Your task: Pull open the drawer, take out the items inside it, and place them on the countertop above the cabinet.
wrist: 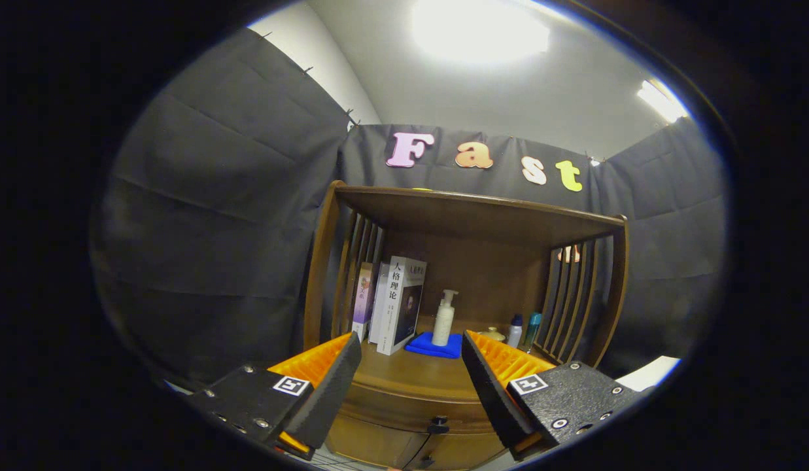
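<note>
Gripper (411,383), fingers spread wide and holding nothing, faces the closed brown wooden drawer (404,400). Its small dark knob (438,424) lies between the fingers, below the countertop (411,369). Approach step; next, presumably close on the knob and pull.

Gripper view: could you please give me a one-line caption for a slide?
Open gripper faces a wooden cabinet, its closed drawer's knob between the fingers; books and pump bottle on the countertop.

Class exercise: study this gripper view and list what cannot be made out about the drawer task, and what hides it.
- Drawer contents: shut front, gripper view.
- Small jar: partly behind a finger of the open hand-held gripper.
- Lower cabinet doors: cut off by the edge.
- Two bottles: too small to identify.
</note>
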{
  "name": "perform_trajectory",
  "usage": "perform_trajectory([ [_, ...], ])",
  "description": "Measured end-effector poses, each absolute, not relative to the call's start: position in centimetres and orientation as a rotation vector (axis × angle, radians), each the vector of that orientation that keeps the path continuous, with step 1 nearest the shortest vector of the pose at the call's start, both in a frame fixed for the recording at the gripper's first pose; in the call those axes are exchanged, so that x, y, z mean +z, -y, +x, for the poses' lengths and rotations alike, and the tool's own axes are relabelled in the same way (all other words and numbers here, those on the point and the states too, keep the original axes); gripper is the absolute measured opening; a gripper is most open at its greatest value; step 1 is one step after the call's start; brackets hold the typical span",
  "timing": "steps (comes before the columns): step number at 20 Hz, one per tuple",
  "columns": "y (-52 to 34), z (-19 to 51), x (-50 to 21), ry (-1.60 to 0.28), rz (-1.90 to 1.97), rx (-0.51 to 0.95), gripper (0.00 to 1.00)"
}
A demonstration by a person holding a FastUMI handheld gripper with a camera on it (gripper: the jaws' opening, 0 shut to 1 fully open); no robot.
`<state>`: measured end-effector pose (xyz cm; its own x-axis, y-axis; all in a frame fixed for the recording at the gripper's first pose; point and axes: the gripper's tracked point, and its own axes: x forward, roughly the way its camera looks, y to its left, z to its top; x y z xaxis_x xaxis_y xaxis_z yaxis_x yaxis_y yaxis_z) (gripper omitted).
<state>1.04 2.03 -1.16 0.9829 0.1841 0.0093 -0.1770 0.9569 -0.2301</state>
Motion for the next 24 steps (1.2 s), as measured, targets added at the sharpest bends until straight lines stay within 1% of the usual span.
perform_trajectory([
  [2, -2.2, 1.1, -0.5, 0.076, -0.258, 0.192, 0.95],
  [4, -1.8, 1.2, -0.3, 0.101, -0.303, 0.168, 0.95],
  [6, -1.4, 1.9, -1.5, 0.077, -0.328, 0.170, 0.95],
  [8, 0.0, 2.7, -2.6, 0.051, -0.307, 0.136, 0.95],
  [12, 0.6, 3.9, -6.7, -0.028, -0.192, 0.140, 0.95],
  [16, 3.3, 4.5, -11.9, -0.095, -0.121, 0.050, 0.95],
  [24, 6.7, 6.0, -23.2, -0.258, -0.138, -0.089, 0.94],
])
